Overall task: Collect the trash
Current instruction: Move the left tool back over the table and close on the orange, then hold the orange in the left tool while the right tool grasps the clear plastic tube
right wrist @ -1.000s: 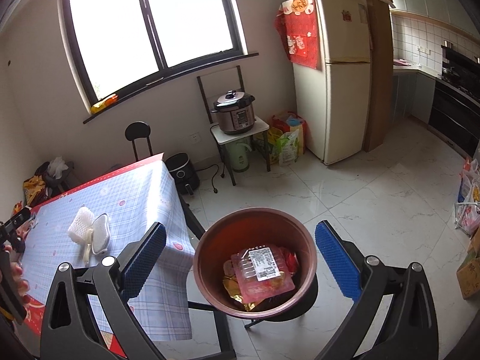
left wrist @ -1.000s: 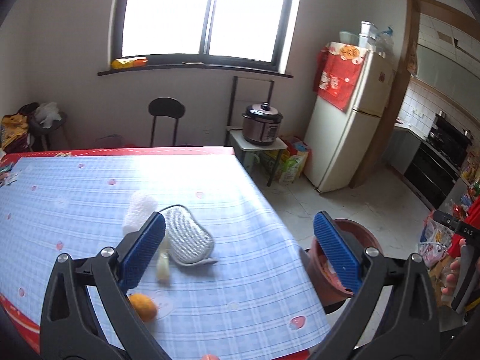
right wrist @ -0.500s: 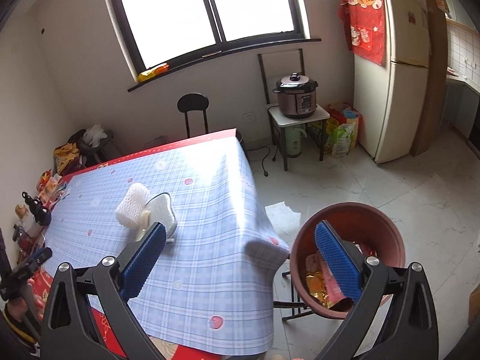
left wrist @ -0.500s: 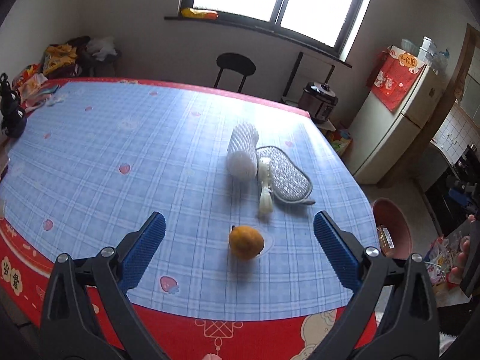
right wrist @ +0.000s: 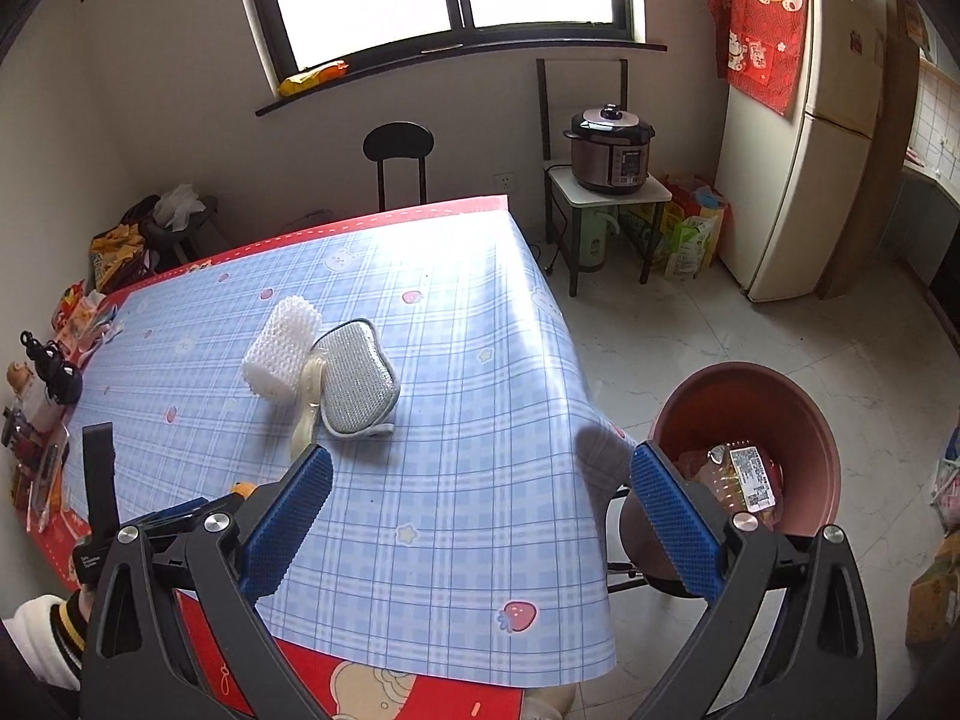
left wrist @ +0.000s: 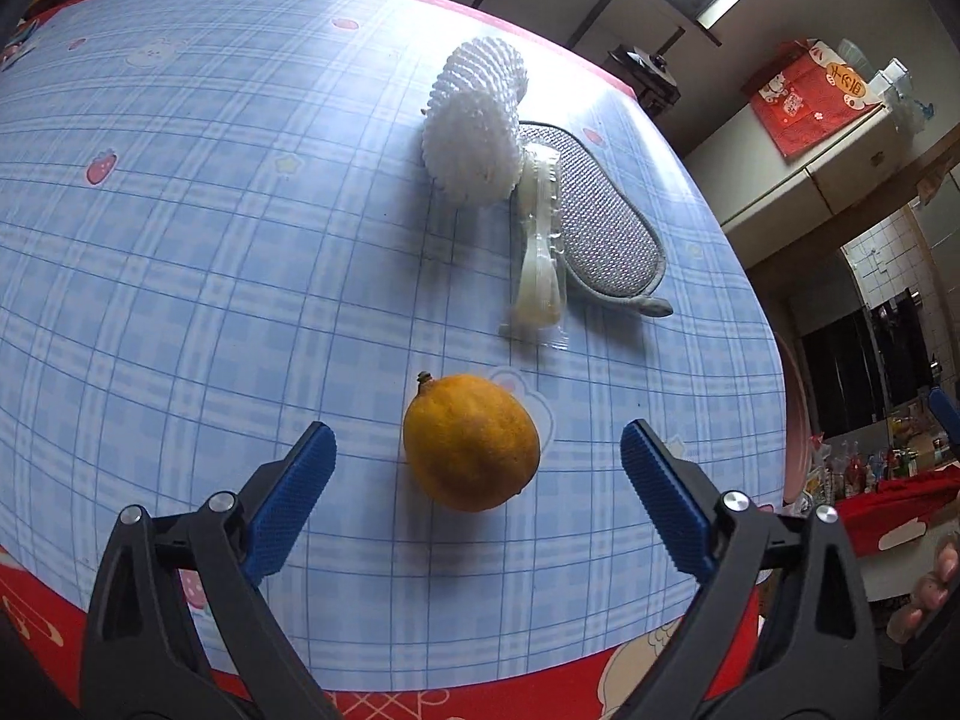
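Near the front edge of the tabletop [left wrist: 180, 240], on the blue checked cloth, lies an orange citrus fruit [left wrist: 471, 441]. The left gripper [left wrist: 477, 468] hangs just over it with its jaws spread wide, one blue pad on each side of the fruit and neither touching it. Beyond the fruit, toward the middle of the tabletop, three things lie bunched together: a white foam fruit net [left wrist: 477, 126], a clear plastic wrapper [left wrist: 540, 252] with something pale inside, touching the net's side, and a grey mesh scouring pad [left wrist: 600, 234] just beside and partly under the wrapper. The wrapper's near end lies close to the fruit but apart from it, so nothing stands between the open jaws and the fruit.

The right gripper [right wrist: 480, 510] is held above the tabletop's right front corner, jaws also wide and empty. Past the right edge, on the floor side, stands a brown round bin [right wrist: 780, 396] with a labelled plastic packet [right wrist: 747, 474] and other wrappers inside; the gripper's right finger overlaps its rim in the right wrist view. Along the left edge of the tabletop sit small toys and packets [right wrist: 54, 372]. Behind the far edge stand a black chair [right wrist: 399, 147], a pressure cooker [right wrist: 609, 147] on a small stand, and a cream fridge [right wrist: 804, 138].
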A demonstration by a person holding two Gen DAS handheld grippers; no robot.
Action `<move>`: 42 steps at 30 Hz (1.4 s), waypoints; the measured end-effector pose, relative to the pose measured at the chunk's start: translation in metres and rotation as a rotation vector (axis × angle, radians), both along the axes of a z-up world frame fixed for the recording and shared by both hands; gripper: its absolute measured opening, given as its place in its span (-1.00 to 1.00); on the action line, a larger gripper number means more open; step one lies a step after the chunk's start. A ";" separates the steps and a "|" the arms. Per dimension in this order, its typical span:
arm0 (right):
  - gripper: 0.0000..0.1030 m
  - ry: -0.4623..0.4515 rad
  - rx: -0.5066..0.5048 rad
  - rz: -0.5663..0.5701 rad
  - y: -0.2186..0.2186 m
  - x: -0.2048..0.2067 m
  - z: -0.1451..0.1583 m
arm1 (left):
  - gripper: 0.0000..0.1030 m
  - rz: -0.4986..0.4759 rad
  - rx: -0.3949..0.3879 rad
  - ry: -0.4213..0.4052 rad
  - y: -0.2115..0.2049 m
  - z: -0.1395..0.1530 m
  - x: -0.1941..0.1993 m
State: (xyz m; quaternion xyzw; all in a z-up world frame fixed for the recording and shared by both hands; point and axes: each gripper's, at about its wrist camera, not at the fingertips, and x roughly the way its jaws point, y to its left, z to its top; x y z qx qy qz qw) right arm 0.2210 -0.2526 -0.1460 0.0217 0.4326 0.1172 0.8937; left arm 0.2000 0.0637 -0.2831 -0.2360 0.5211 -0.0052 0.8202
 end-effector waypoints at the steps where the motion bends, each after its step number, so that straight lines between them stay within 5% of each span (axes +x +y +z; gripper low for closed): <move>1: 0.90 0.005 -0.003 -0.010 0.000 0.000 -0.001 | 0.62 -0.008 0.006 0.010 -0.002 -0.004 0.003; 4: 0.90 0.019 -0.013 -0.039 -0.004 -0.001 -0.005 | 0.41 -0.002 0.027 0.058 -0.002 -0.015 0.009; 8: 0.90 0.041 -0.009 -0.065 -0.005 -0.003 -0.012 | 0.34 -0.014 0.020 0.041 -0.004 -0.018 0.012; 12: 0.90 0.059 0.009 -0.048 0.001 -0.003 -0.016 | 0.05 -0.038 -0.021 0.024 -0.002 -0.019 0.012; 31: 0.89 0.157 0.033 0.075 0.064 0.012 -0.054 | 0.04 0.132 -0.015 0.012 0.072 -0.014 -0.055; 34: 0.75 0.194 0.056 0.172 0.088 0.022 -0.072 | 0.04 0.166 -0.011 0.007 0.086 -0.011 -0.067; 42: -0.17 0.249 -0.112 0.388 0.181 0.063 -0.125 | 0.04 0.217 -0.003 -0.019 0.113 -0.004 -0.089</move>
